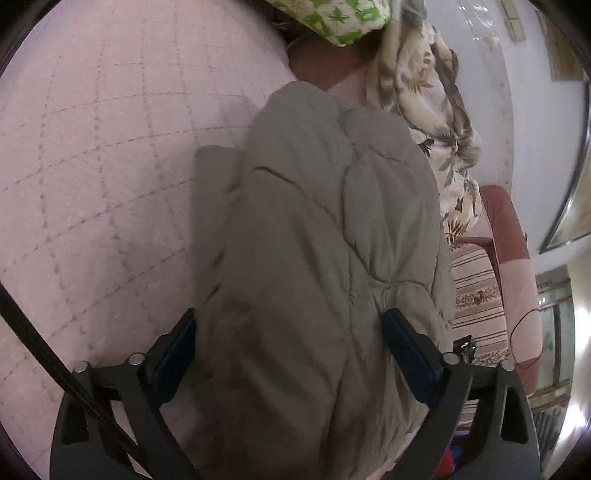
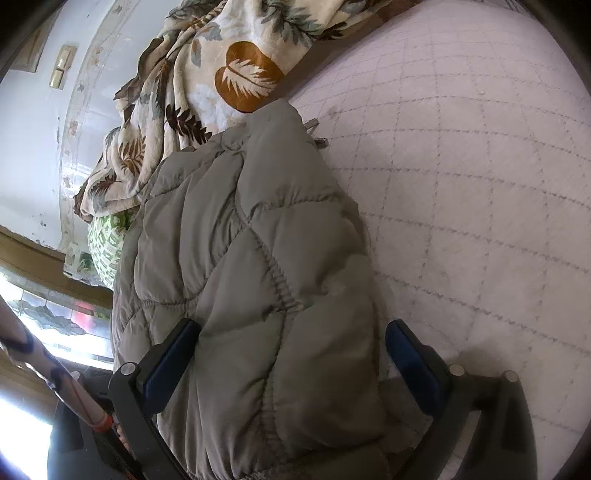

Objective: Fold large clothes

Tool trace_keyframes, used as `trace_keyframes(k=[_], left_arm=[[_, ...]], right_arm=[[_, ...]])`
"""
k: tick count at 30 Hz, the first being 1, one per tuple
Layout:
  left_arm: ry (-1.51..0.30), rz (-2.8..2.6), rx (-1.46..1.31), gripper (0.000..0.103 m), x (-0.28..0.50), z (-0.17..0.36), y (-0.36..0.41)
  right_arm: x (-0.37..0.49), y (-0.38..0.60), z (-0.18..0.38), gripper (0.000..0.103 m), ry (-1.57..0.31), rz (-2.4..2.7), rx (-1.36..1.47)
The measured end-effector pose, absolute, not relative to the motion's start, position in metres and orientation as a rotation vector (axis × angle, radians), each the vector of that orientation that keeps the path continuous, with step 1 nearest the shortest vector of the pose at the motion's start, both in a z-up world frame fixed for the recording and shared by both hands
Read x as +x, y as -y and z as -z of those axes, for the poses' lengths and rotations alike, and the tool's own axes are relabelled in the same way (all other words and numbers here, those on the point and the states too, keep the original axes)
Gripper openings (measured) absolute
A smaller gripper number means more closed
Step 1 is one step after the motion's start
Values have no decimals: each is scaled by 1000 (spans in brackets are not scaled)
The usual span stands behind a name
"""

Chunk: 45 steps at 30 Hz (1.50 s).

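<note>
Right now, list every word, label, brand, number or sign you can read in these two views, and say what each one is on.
No readable text in either view.
Grey quilted jacket: no label or brand shows.
Leaf-print blanket and green-patterned pillow: pattern only, no writing.
Wall plates: too small to tell whether anything is marked on them.

Text: none readable in either view.
Labels: none to be seen on the jacket [image 1: 317, 258], not on the quilted side facing up.
Brands: nothing legible on the blanket [image 2: 207, 85] or the bed [image 2: 480, 184].
Numbers: none.
Signs: the wall plates [image 2: 61, 66] are too small and blurred to read.
</note>
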<state>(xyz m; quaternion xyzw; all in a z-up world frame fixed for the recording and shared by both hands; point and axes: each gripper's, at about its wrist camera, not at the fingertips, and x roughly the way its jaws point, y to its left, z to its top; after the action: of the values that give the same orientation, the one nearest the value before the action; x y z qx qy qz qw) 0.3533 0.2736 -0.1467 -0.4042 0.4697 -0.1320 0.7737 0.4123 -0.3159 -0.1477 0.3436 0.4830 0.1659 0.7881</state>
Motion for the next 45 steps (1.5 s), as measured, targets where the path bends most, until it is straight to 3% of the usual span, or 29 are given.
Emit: trace_keyframes(k=[4, 5, 6, 8, 9, 11, 12, 15, 22, 24, 26, 30, 34, 36, 37, 41, 45], left_arm=[[-1035, 192, -806, 98, 354, 137, -257], [-1031, 169, -801, 91, 353, 133, -254], [-1020, 159, -795, 77, 352, 129, -253], [-992, 141, -767, 59, 346, 114, -248], [-984, 138, -756, 55, 345, 108, -248], [-952, 132, -757, 47, 337, 92, -245], [-945, 130, -761, 46, 334, 88, -245], [-934, 116, -747, 45, 320, 77, -244], [-948, 105, -756, 47, 294, 83, -248], [-971, 73, -735, 57, 293, 93, -249], [-993, 46, -757, 59, 293, 100, -254], [-933, 35, -755, 59, 284, 75, -264], [-818, -91, -693, 59, 269, 42, -274], [-764, -152, -670, 59, 263, 28, -273], [-739, -157, -665, 59, 262, 21, -268], [-740, -66, -581, 60, 282, 9, -229], [-810, 57, -519, 60, 323, 21, -177]], right_arm=[[414, 310, 149, 103, -1035, -375, 724], [415, 308, 149, 103, -1034, -378, 723], [416, 306, 149, 102, -1032, -383, 723], [418, 298, 146, 87, -1036, -390, 723], [417, 294, 139, 82, -1034, -376, 696], [414, 291, 128, 62, -1023, -367, 678], [412, 291, 124, 58, -1020, -362, 677], [403, 294, 108, 46, -991, -377, 680], [374, 293, 95, 45, -996, -454, 651], [369, 294, 101, 45, -1007, -452, 636], [368, 297, 110, 61, -1028, -420, 638], [366, 316, 104, 65, -1008, -307, 667], [337, 346, 53, 81, -767, -41, 585], [330, 343, 35, 81, -677, 16, 536], [332, 335, 30, 78, -661, -9, 532], [357, 264, 28, 49, -709, -266, 503], [378, 175, 32, 45, -761, -518, 444]])
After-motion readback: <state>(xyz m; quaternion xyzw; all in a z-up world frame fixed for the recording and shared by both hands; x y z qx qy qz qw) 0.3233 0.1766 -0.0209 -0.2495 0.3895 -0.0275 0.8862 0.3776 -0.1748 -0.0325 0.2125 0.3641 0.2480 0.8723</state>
